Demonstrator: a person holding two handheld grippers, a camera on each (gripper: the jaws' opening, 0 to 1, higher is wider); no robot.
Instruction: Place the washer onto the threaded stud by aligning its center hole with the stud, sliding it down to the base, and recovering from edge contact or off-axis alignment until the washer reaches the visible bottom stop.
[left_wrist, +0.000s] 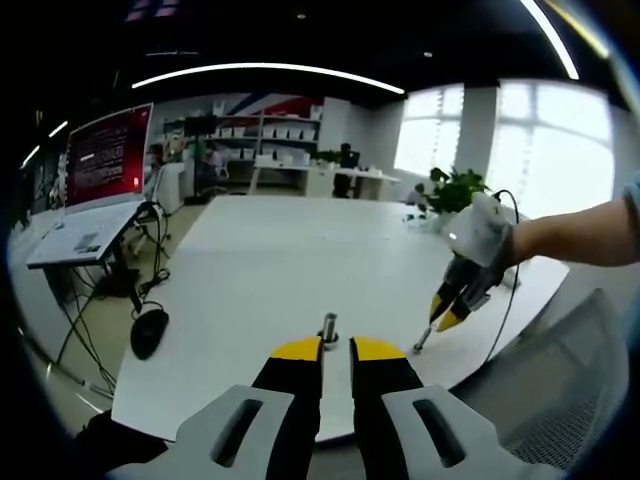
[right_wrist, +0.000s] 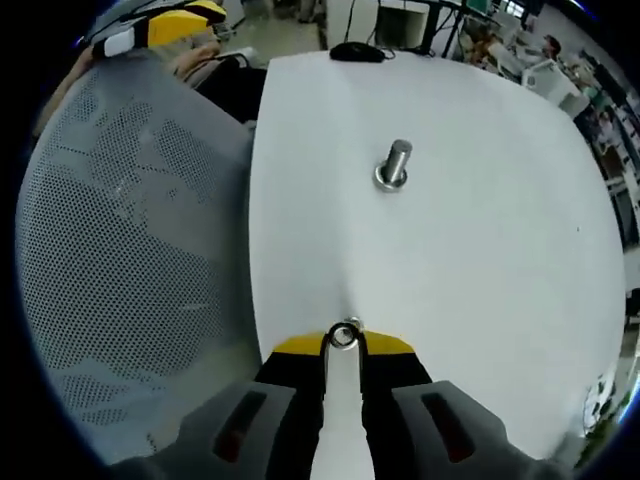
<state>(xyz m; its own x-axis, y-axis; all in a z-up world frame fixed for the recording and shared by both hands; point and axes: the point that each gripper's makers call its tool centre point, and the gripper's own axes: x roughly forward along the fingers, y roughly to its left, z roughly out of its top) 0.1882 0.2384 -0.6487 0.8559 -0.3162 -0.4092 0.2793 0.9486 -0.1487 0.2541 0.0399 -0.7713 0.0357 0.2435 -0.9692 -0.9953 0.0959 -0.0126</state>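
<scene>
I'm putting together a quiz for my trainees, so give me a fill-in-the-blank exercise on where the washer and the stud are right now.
1. The small silver metal washer sits between the yellow tips of the ____ tongs.
2. The short threaded steel stud stands upright on the ____ table.
3. The washer is ____ on the stud yet.
4. Beside the table's edge stands a grey ____ chair back.

Missing words: right; white; not; mesh

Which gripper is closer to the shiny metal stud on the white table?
Left. The left gripper sits right in front of the shiny metal stud, jaws nearly touching it. The right gripper is farther away, holding the small metal washer.
</scene>
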